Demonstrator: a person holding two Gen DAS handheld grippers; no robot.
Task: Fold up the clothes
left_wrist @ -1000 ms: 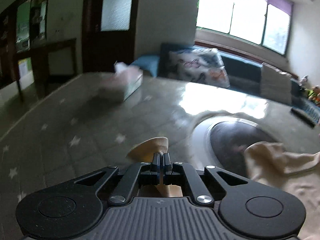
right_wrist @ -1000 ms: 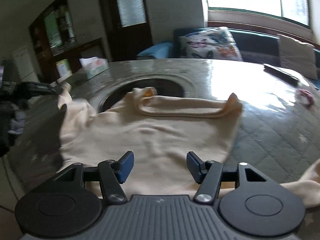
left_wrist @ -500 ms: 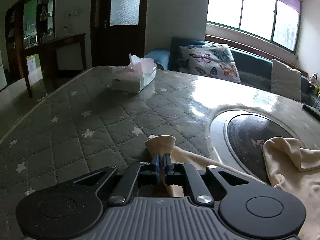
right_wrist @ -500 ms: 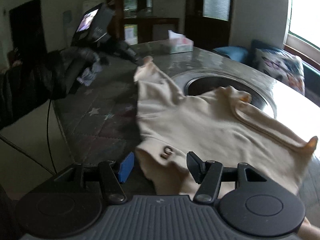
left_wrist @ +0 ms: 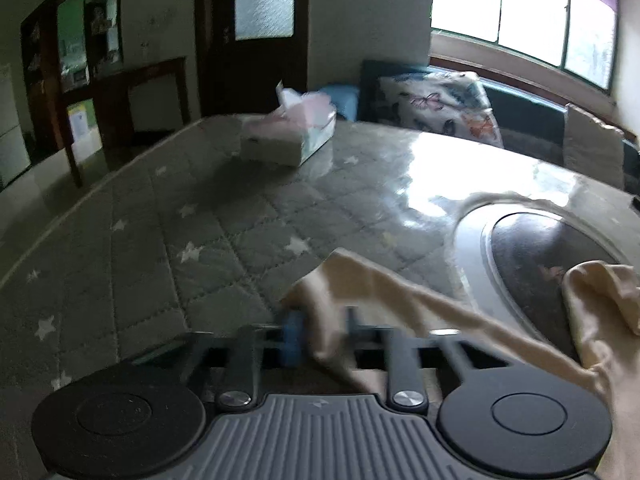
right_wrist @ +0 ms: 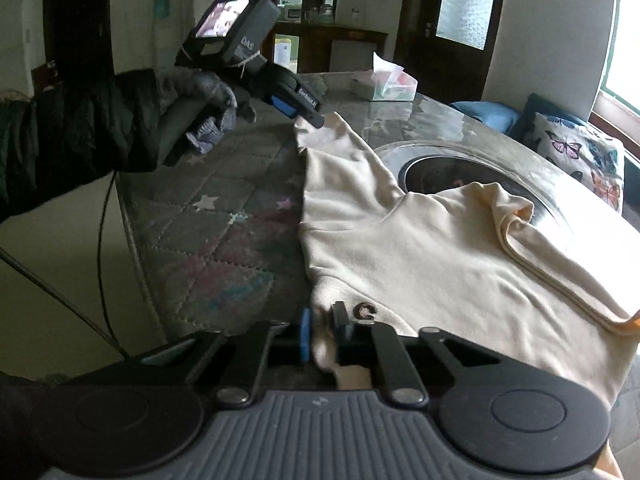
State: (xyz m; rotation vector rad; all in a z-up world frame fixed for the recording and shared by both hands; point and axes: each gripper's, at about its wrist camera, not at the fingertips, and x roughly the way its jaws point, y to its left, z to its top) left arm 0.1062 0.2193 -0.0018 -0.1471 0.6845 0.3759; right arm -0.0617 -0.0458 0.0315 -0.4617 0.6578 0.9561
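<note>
The cream shirt lies spread over the quilted star-patterned table cover, filling the middle and right of the right wrist view, its collar draped over the rim of the round dark inset in the tabletop. The right gripper, low in the centre of that frame, has its jaws closed on the shirt's near corner beside a small dark badge. The left gripper, at lower centre of its own view and blurred, looks clamped on the sleeve end, with cloth bunched between its fingers. Both bites look shallow, taken close to the fabric edge, so a quick lift or a pull apart could probably drag the cloth out of one grip and leave the fold crooked. If the two hands rise unevenly the body may likely twist, and the collar could snag on the inset's rim. The tissue box, at upper centre of the left wrist view, stands well apart from the shirt, though a wide sweep of the sleeve might still reach it
</note>
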